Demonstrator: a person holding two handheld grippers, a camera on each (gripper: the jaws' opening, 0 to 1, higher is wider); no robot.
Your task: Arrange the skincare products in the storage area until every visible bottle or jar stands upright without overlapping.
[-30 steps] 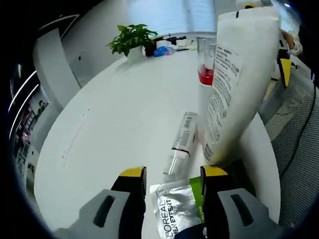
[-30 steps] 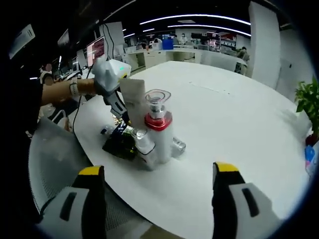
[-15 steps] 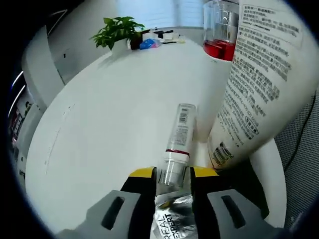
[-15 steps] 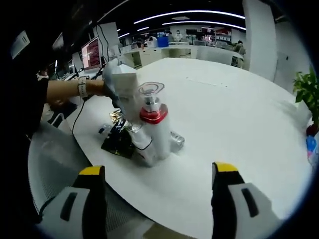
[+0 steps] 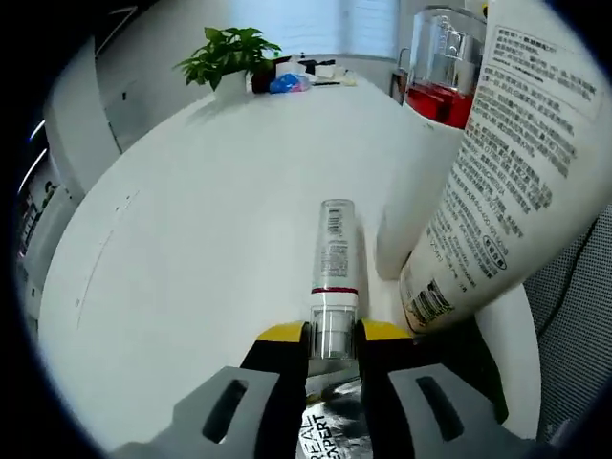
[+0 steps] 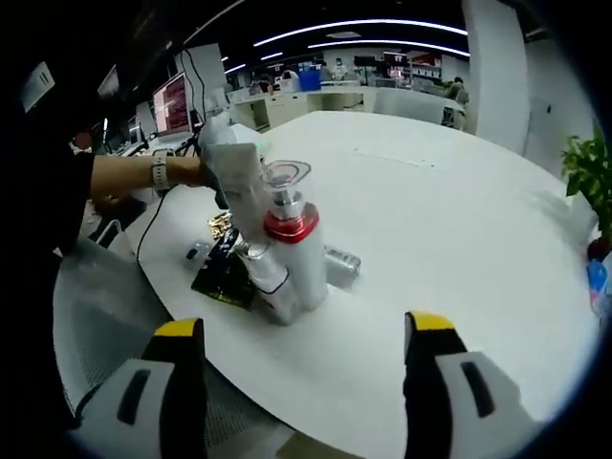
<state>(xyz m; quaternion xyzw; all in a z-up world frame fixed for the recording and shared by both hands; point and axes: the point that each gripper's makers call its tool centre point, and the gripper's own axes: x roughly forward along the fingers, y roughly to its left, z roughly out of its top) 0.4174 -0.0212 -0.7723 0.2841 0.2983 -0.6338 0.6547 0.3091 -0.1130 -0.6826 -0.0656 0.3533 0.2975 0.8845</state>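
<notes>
Presently the left gripper (image 5: 333, 337) has its yellow-tipped jaws closed on the clear cap end of the slim tube (image 5: 331, 268), which lies flat on the white table (image 5: 191, 239) just beside the leaning white tube (image 5: 497, 182) and the red-collared pump bottle (image 6: 292, 244). The right gripper (image 6: 296, 335) hangs wide open and empty, well apart from the cluster. In my judgement the lift should pivot the slim tube clear of the leaning white tube and foil sachet (image 5: 330, 430), then seat it upright on bare table.
</notes>
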